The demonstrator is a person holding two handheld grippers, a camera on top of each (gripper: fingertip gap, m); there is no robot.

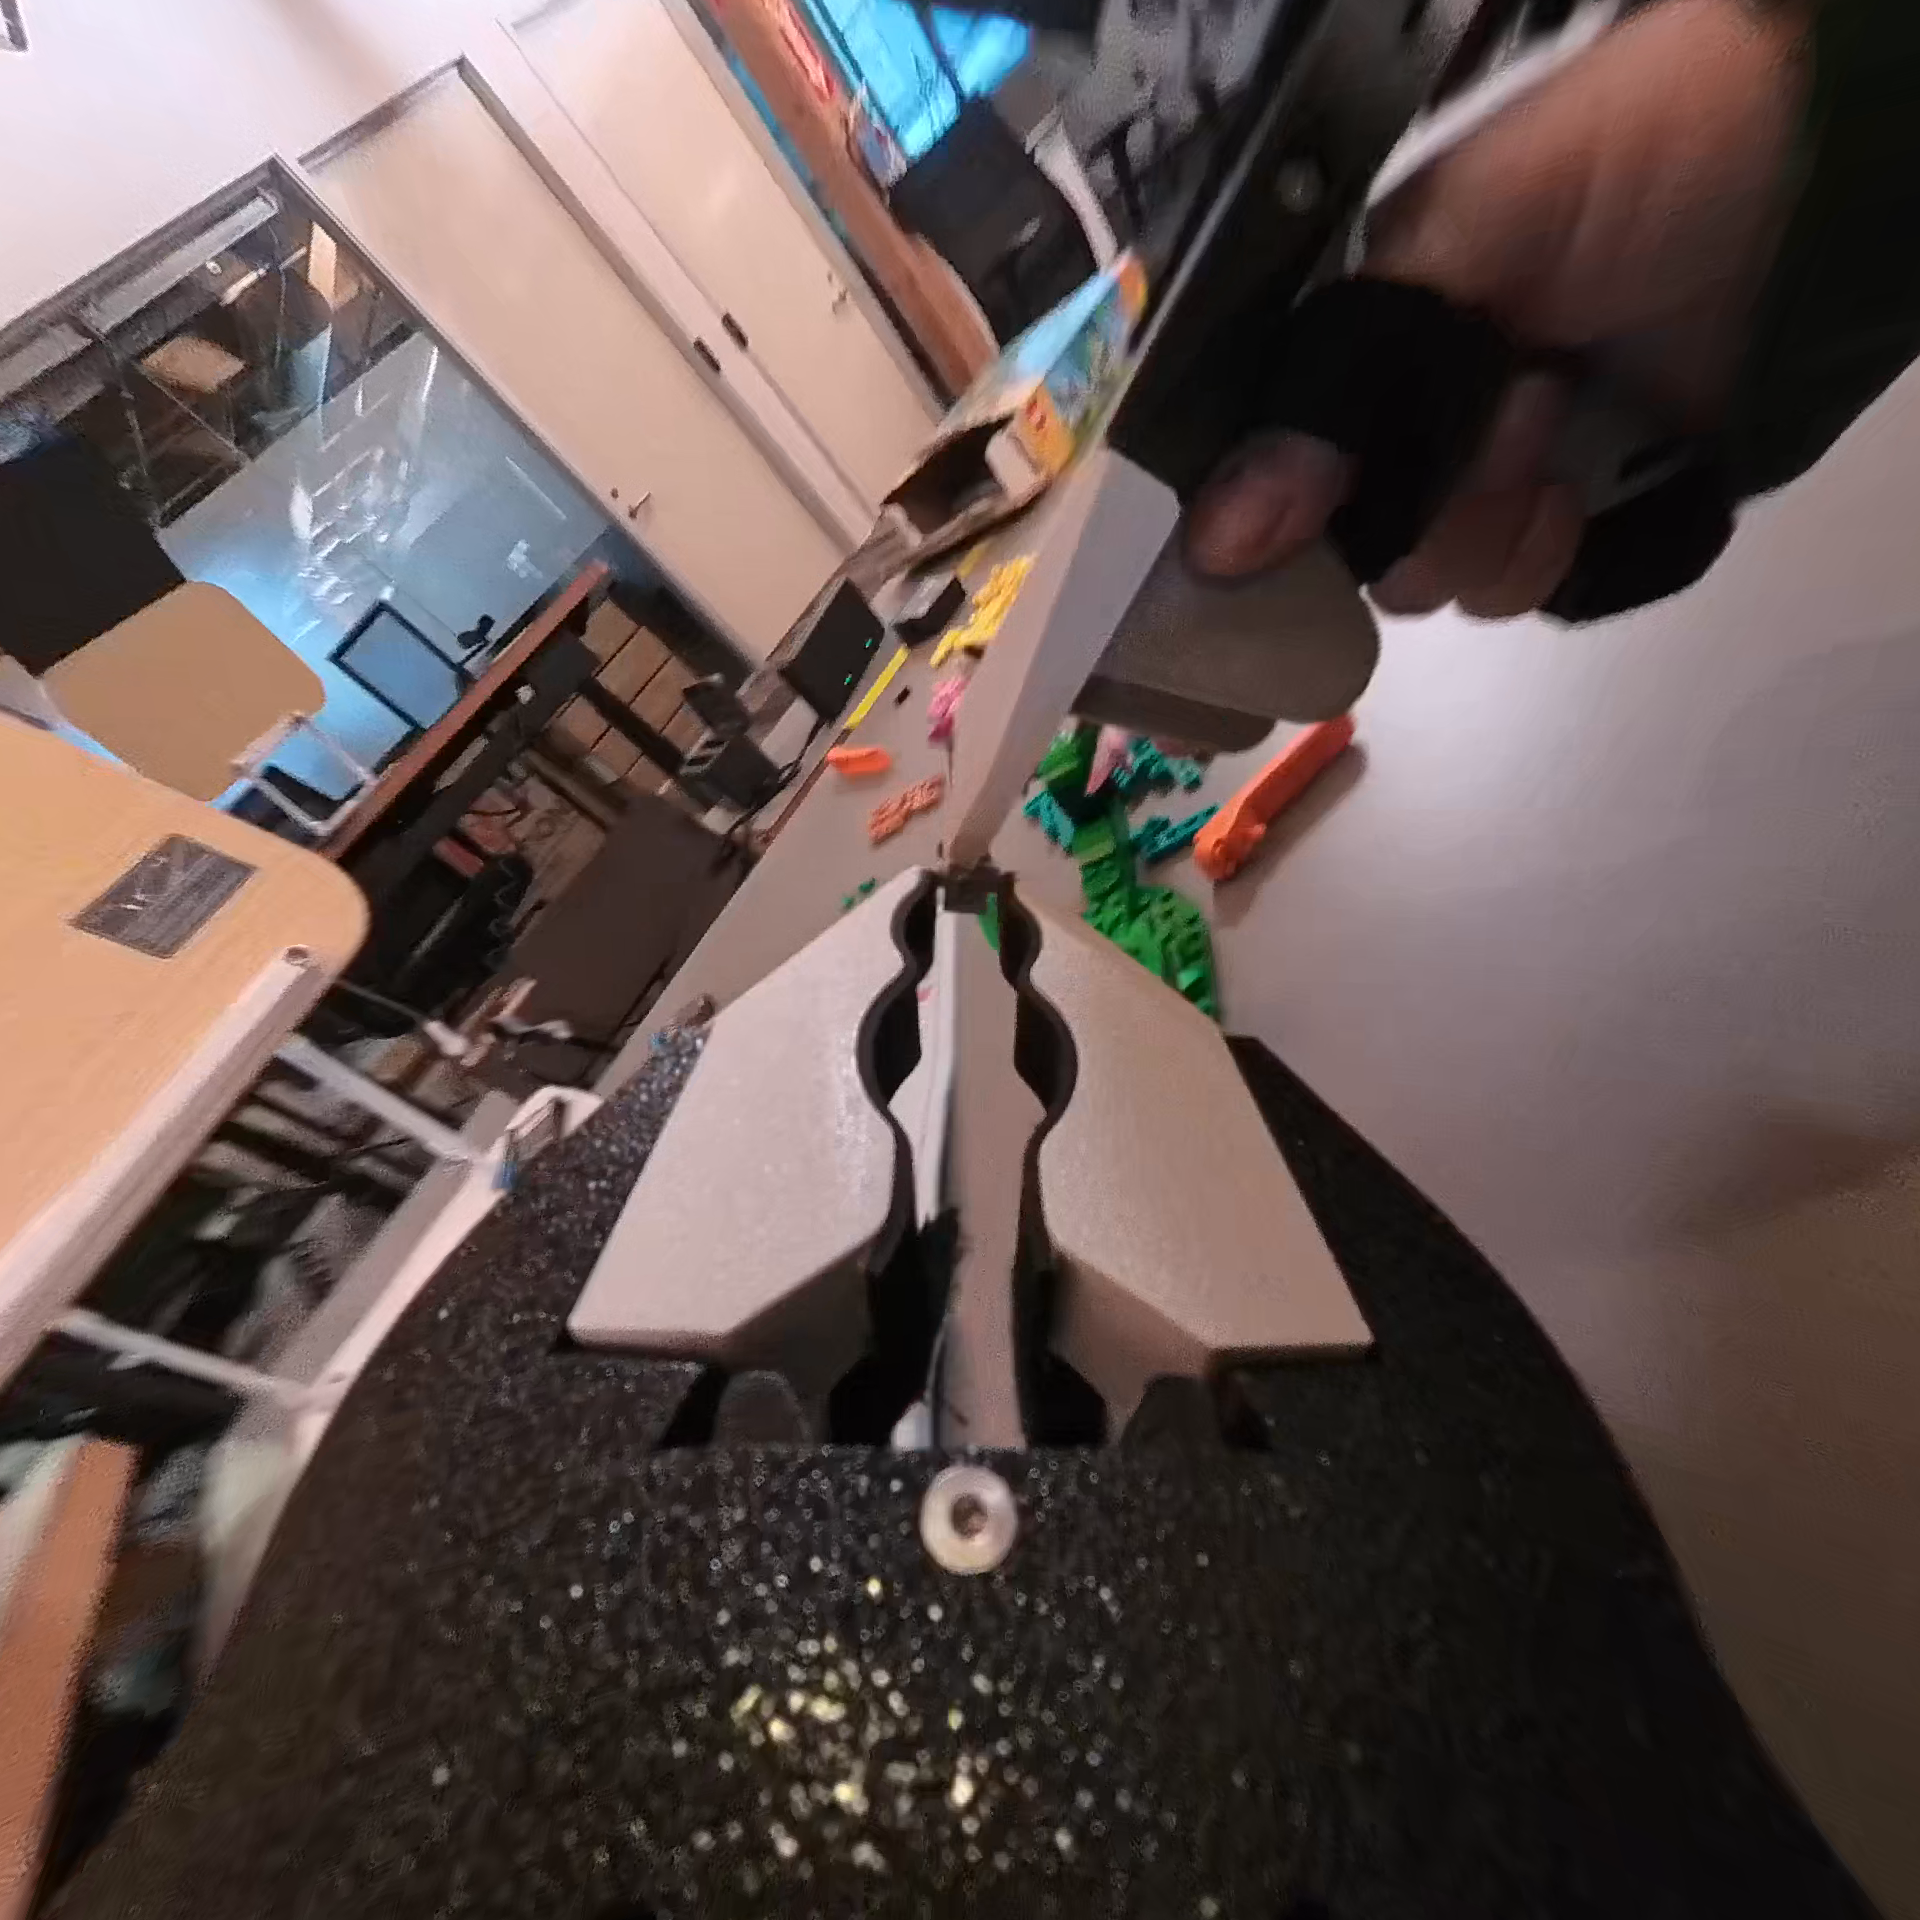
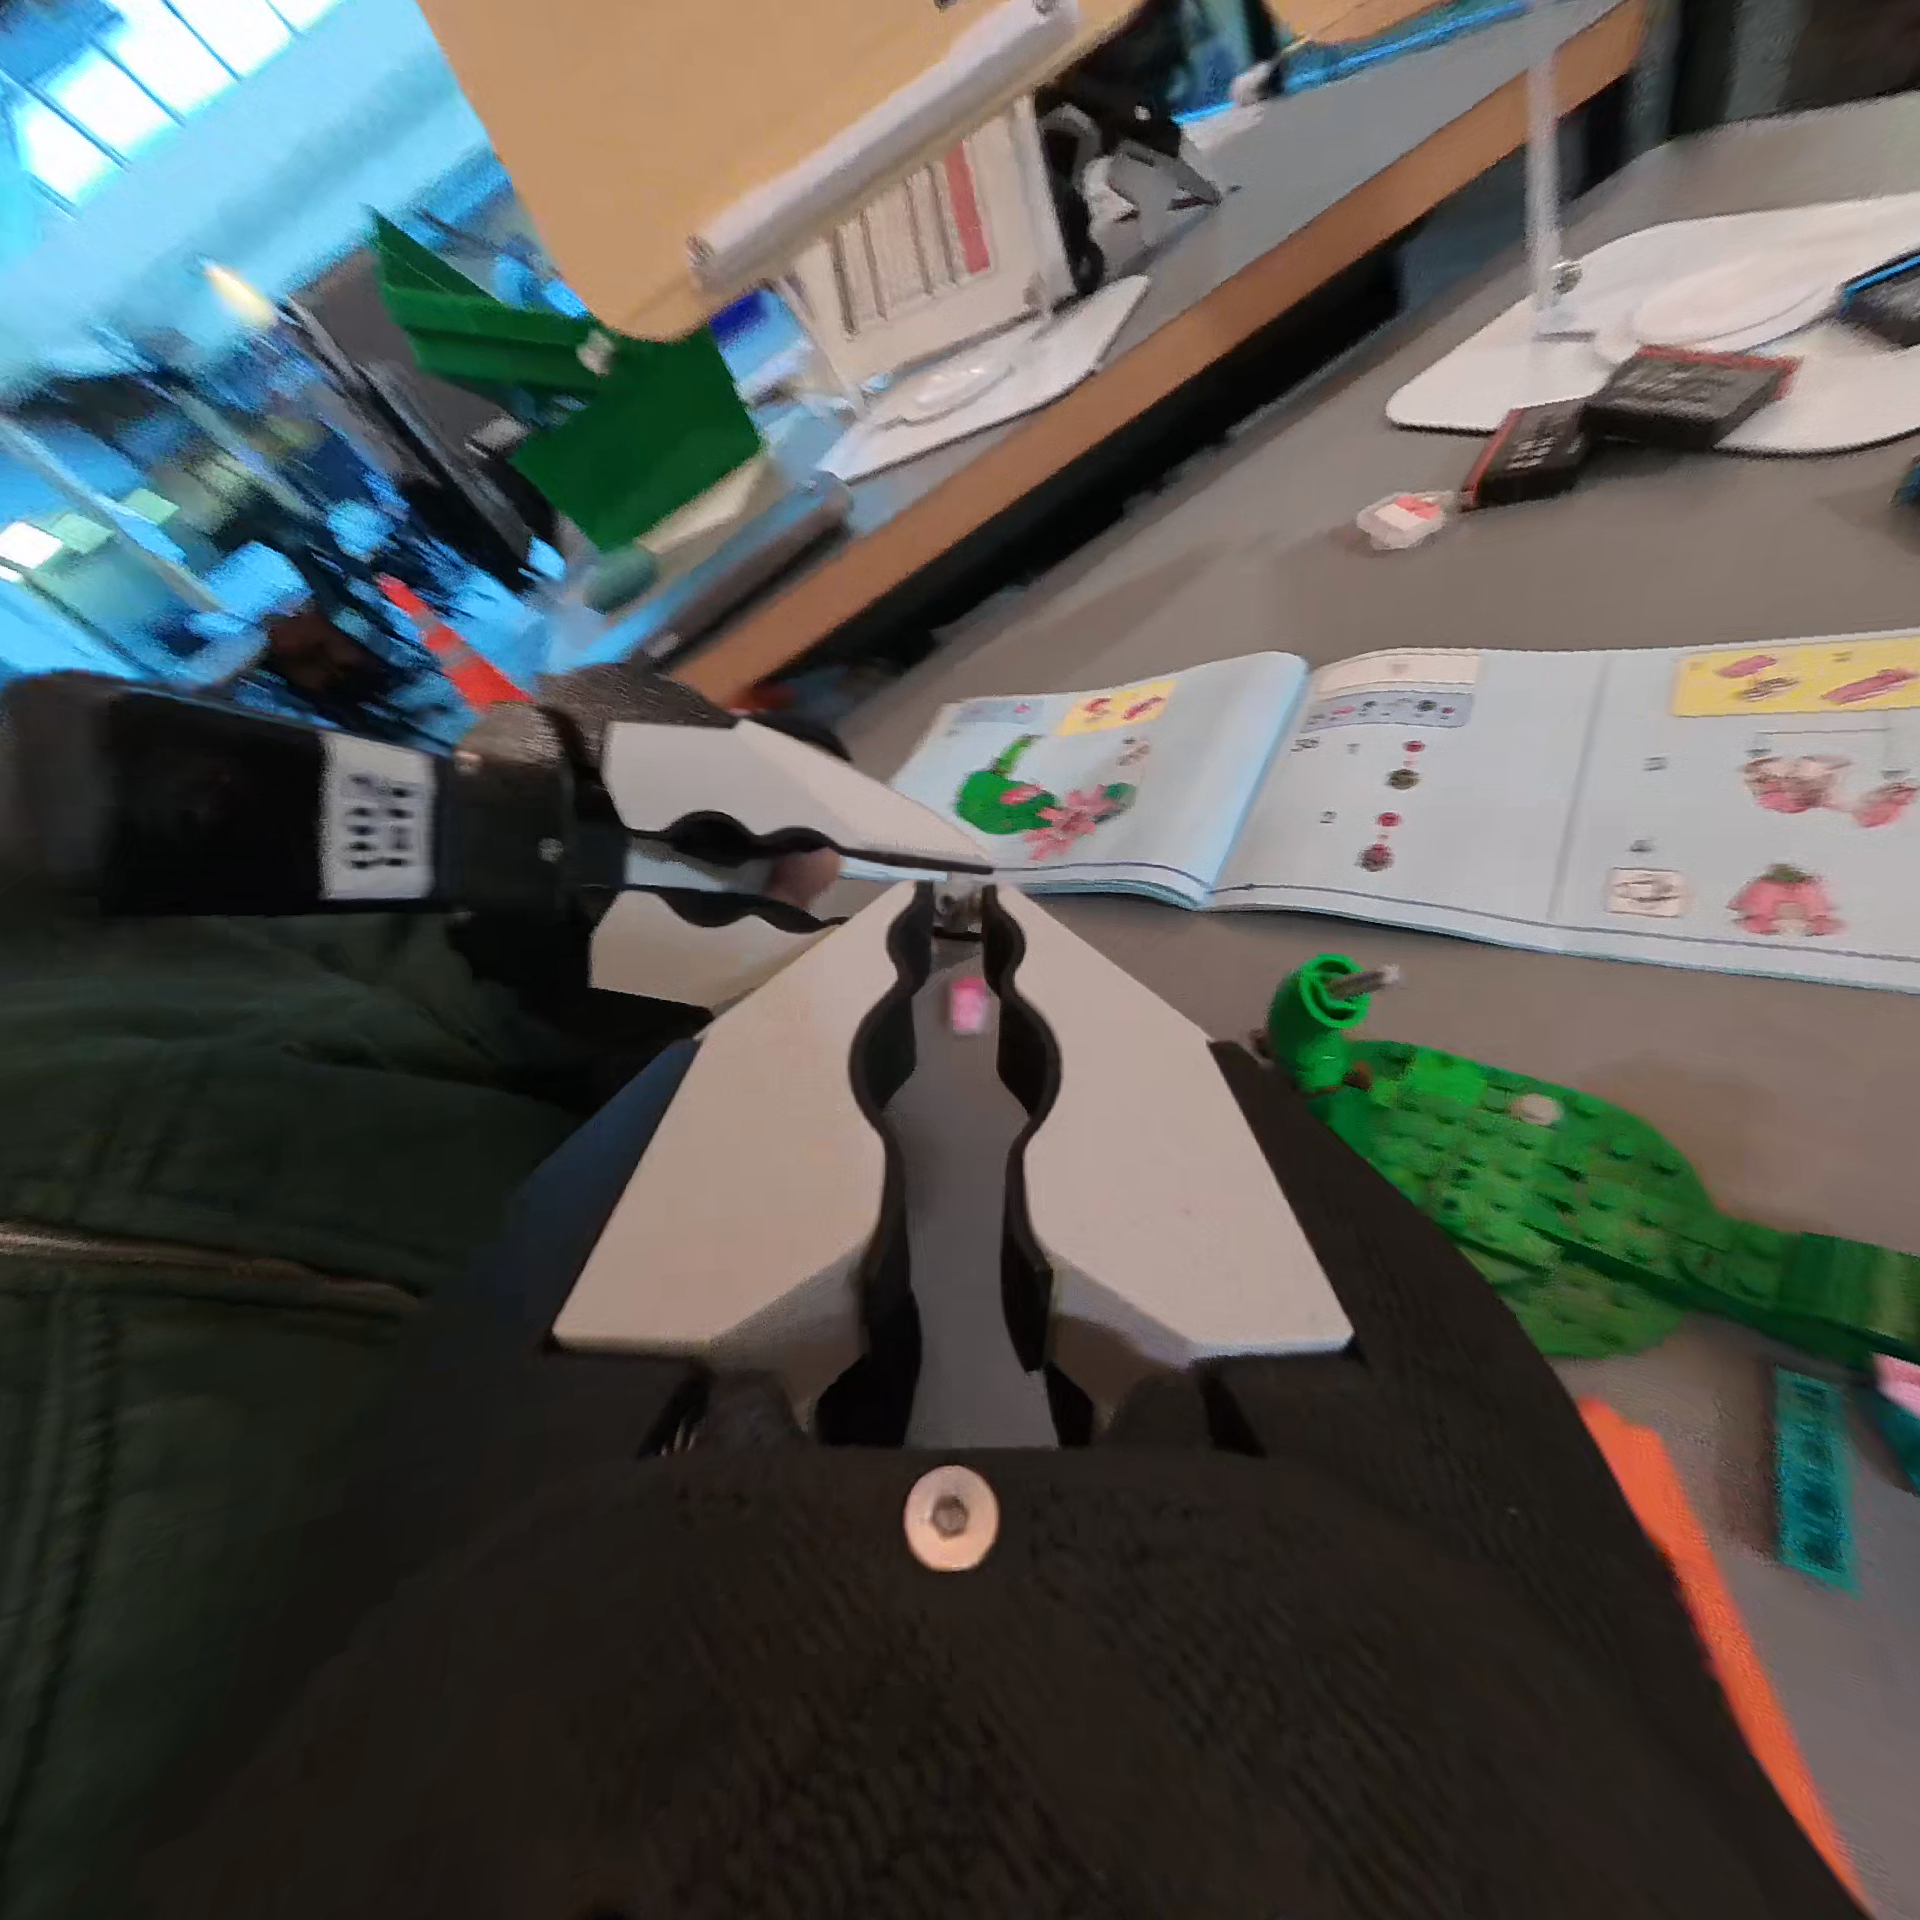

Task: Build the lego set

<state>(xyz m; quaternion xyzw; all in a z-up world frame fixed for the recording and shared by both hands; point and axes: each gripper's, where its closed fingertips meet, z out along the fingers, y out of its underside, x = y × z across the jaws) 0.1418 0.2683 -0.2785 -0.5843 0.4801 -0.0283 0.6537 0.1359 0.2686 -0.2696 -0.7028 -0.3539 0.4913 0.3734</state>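
Observation:
In the left wrist view my left gripper (image 1: pixel 971 894) is shut on a small dark Lego piece (image 1: pixel 974 896) at its fingertips, held above the grey table (image 1: pixel 1558 1039). The right gripper (image 1: pixel 966 847) comes down from the upper right, held by a hand, and its tip touches that piece. In the right wrist view my right gripper (image 2: pixel 958 912) is shut on a small grey piece (image 2: pixel 956 910). The left gripper (image 2: pixel 977 864) reaches in from the left and meets it tip to tip. A green leaf-shaped build (image 2: pixel 1558 1205) lies on the table to the right.
An open instruction booklet (image 2: pixel 1455 800) lies beyond the grippers, and a small pink piece (image 2: pixel 966 1006) lies under them. An orange brick separator (image 1: pixel 1278 790), green and teal bricks (image 1: pixel 1122 831), yellow bricks (image 1: pixel 987 613) and the set's box (image 1: pixel 1049 405) lie further along. A wooden chair (image 1: pixel 156 935) stands at the left. Both grippers' tips are close together, under 4 cm apart. From either gripper's tips it is about 15 cm to the orange brick separator (image 1: pixel 1278 790).

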